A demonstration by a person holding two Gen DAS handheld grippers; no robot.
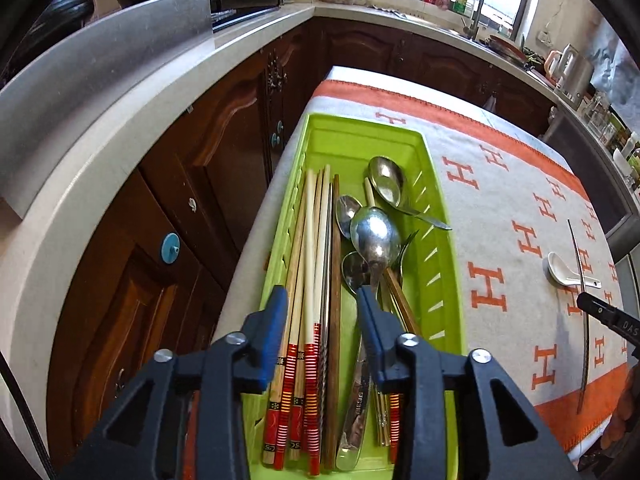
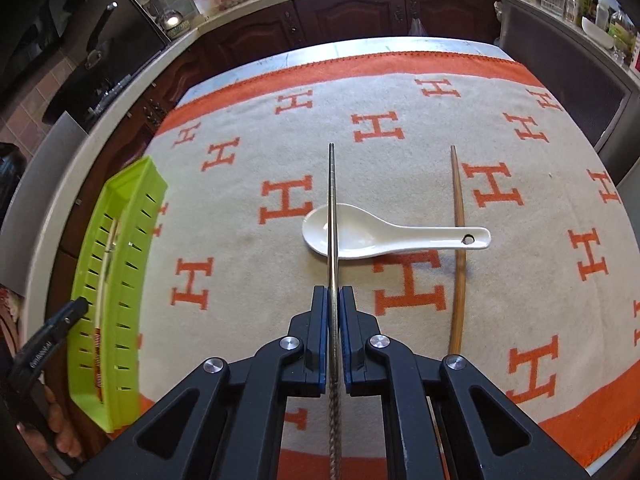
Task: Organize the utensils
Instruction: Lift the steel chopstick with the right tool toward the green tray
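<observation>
Over the blanket-covered table [image 2: 248,152], your right gripper [image 2: 333,294] tilts down, pinching the metal chopstick [image 2: 331,200] above the white spoon [image 2: 360,236]; your left gripper [image 1: 322,300] hangs spread over the green tray [image 1: 436,216]

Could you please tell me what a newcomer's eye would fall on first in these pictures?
The lime-green utensil tray, packed with chopsticks and metal spoons, sits at the table's left edge under the open left gripper. On the orange-lettered cloth, the right gripper pinches a steel chopstick above a white ceramic spoon.
</observation>
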